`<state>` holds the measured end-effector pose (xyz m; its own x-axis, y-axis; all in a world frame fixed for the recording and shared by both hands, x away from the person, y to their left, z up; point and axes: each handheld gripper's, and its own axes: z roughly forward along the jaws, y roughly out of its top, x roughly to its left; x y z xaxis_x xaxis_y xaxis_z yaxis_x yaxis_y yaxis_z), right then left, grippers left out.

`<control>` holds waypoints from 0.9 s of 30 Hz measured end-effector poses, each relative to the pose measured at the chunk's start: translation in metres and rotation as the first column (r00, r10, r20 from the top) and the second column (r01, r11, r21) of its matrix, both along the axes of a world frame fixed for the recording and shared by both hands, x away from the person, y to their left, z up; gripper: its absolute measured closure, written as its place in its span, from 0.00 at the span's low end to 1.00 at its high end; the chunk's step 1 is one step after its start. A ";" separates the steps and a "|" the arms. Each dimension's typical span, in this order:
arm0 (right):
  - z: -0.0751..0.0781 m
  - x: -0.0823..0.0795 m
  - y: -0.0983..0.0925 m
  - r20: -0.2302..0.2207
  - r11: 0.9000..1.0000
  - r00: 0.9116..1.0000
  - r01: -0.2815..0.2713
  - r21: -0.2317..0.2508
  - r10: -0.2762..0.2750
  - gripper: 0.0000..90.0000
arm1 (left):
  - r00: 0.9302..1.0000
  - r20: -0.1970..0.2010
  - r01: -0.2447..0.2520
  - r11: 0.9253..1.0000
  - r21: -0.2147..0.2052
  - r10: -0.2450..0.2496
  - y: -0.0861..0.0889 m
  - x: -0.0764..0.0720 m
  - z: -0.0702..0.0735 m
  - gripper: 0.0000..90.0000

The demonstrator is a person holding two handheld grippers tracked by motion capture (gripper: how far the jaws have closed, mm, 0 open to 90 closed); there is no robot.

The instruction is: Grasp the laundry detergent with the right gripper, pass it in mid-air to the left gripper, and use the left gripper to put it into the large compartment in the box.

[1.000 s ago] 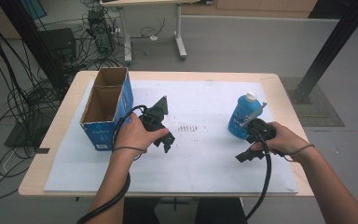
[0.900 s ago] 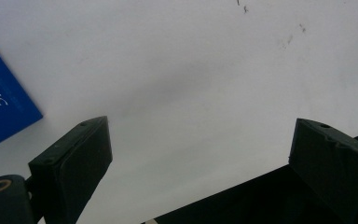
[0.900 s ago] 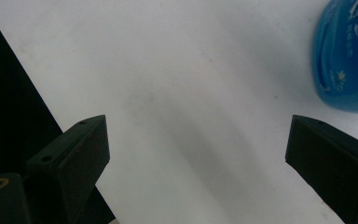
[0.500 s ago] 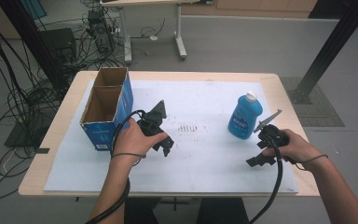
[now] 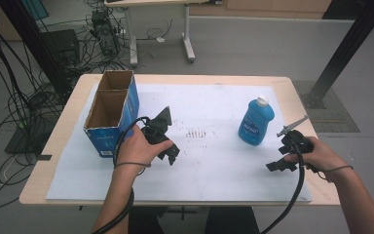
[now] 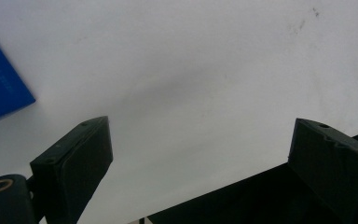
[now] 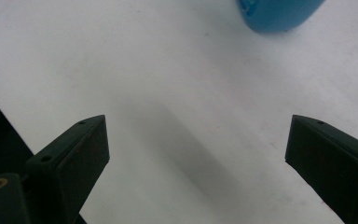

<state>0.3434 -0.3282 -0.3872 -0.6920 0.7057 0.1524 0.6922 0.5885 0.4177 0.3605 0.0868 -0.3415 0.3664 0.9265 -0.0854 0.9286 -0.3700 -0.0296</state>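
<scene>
Meanwhile right claw (image 5: 292,148) hangs wide-jawed beside upright bottle (image 5: 255,121).

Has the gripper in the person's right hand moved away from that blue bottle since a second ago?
Yes. The right gripper was beside the blue bottle; now it sits farther right and nearer the table's front edge, jaws open.

Cardboard box (image 5: 111,113) on table's (image 5: 282,84) left side.
</scene>
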 end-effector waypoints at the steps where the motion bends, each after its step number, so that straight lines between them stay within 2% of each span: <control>1: -0.001 0.001 -0.002 0.007 1.000 1.000 0.001 0.000 -0.001 0.07 | 1.000 0.002 -0.005 1.000 -0.002 0.005 0.000 0.000 0.000 0.07; 9: -0.005 0.003 -0.014 0.026 0.999 0.999 0.032 0.019 -0.033 0.06 | 1.000 -0.003 0.000 1.000 -0.022 0.000 -0.001 -0.001 -0.002 0.07; 17: -0.008 0.007 -0.023 0.084 0.998 0.995 0.042 0.039 -0.045 0.06 | 1.000 -0.010 0.008 0.999 -0.032 -0.008 -0.003 -0.001 -0.004 0.07; 23: -0.010 0.012 -0.027 0.125 0.996 0.991 0.047 0.070 -0.055 0.05 | 1.000 -0.006 -0.008 0.999 -0.050 0.008 0.000 -0.002 -0.005 0.07; 27: -0.014 0.015 -0.029 0.149 0.995 0.987 0.043 0.087 -0.056 0.05 | 1.000 -0.009 -0.013 0.999 -0.047 0.012 0.002 -0.002 -0.005 0.07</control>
